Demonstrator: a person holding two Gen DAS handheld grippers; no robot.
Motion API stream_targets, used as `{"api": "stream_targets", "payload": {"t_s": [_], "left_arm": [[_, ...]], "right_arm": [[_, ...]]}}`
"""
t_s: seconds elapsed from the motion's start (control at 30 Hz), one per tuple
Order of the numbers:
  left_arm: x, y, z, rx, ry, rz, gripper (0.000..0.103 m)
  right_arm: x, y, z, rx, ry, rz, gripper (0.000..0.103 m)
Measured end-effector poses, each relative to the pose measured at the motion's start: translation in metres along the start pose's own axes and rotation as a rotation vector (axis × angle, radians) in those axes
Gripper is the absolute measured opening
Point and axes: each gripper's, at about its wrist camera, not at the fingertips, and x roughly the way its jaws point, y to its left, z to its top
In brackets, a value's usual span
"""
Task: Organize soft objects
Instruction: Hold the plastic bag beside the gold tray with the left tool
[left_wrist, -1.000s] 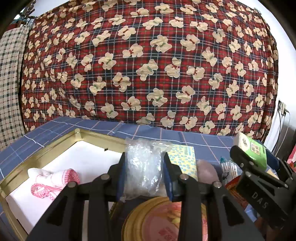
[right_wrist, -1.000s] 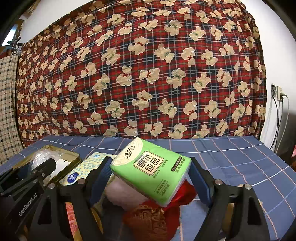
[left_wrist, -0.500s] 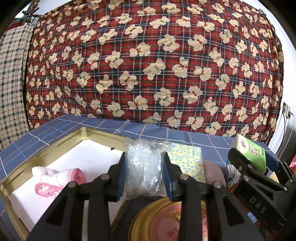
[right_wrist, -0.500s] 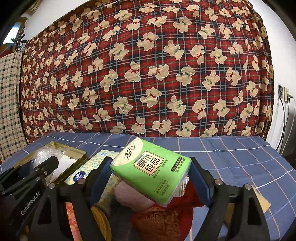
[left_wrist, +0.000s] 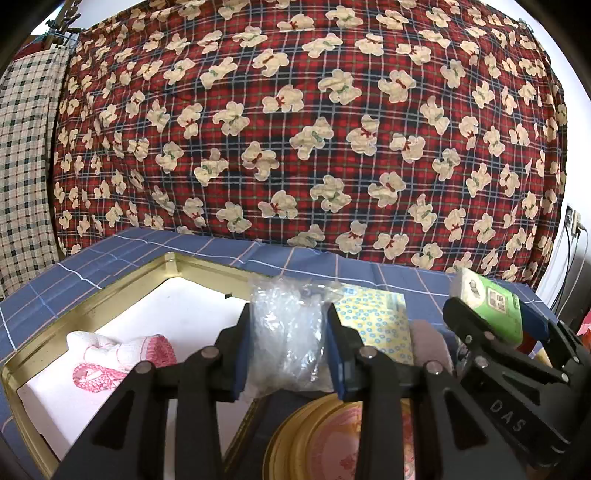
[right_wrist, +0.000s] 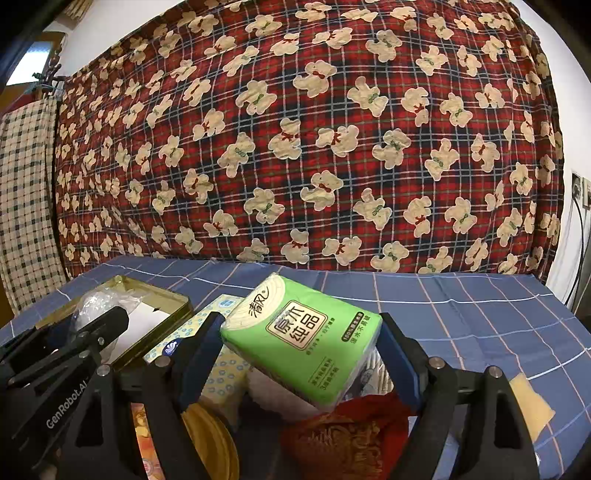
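My left gripper (left_wrist: 288, 343) is shut on a crumpled clear plastic bag (left_wrist: 286, 332), held above the right edge of a gold tin box (left_wrist: 207, 264) lined in white. A white and pink cloth (left_wrist: 118, 354) lies in the box. My right gripper (right_wrist: 301, 354) is shut on a green tissue pack (right_wrist: 301, 341), held above a pile of soft things; the pack also shows at the right of the left wrist view (left_wrist: 491, 308). The left gripper and the bag (right_wrist: 92, 301) show at the left of the right wrist view.
A yellow dotted tissue box (left_wrist: 376, 325), a pinkish cloth (left_wrist: 428, 339) and a round gold tin lid (left_wrist: 314, 435) lie right of the tin box. A red cloth (right_wrist: 351, 435) and a yellow sponge (right_wrist: 532, 406) lie on the blue checked tablecloth (right_wrist: 480, 314). A bear-print curtain hangs behind.
Both grippers have risen a little with their loads. Both grips are unchanged.
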Motion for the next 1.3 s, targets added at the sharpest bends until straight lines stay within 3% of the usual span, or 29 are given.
{"api": "stream_targets", "payload": {"t_s": [0.23, 0.8, 1.1, 1.3], "left_arm": [[-0.001, 0.000, 0.000, 0.001, -0.005, -0.002, 0.034], [-0.002, 0.005, -0.001, 0.004, 0.007, -0.043, 0.034], [-0.007, 0.006, -0.003, 0.013, 0.012, -0.092, 0.034], [-0.010, 0.012, -0.002, 0.004, 0.060, -0.148, 0.034]], "right_arm": [[-0.004, 0.007, 0.000, -0.033, -0.019, -0.010, 0.083], [0.009, 0.000, -0.001, 0.050, 0.060, 0.049, 0.083], [0.009, 0.000, 0.003, 0.084, 0.100, 0.073, 0.083], [0.010, 0.007, 0.014, 0.090, 0.113, 0.113, 0.083]]}}
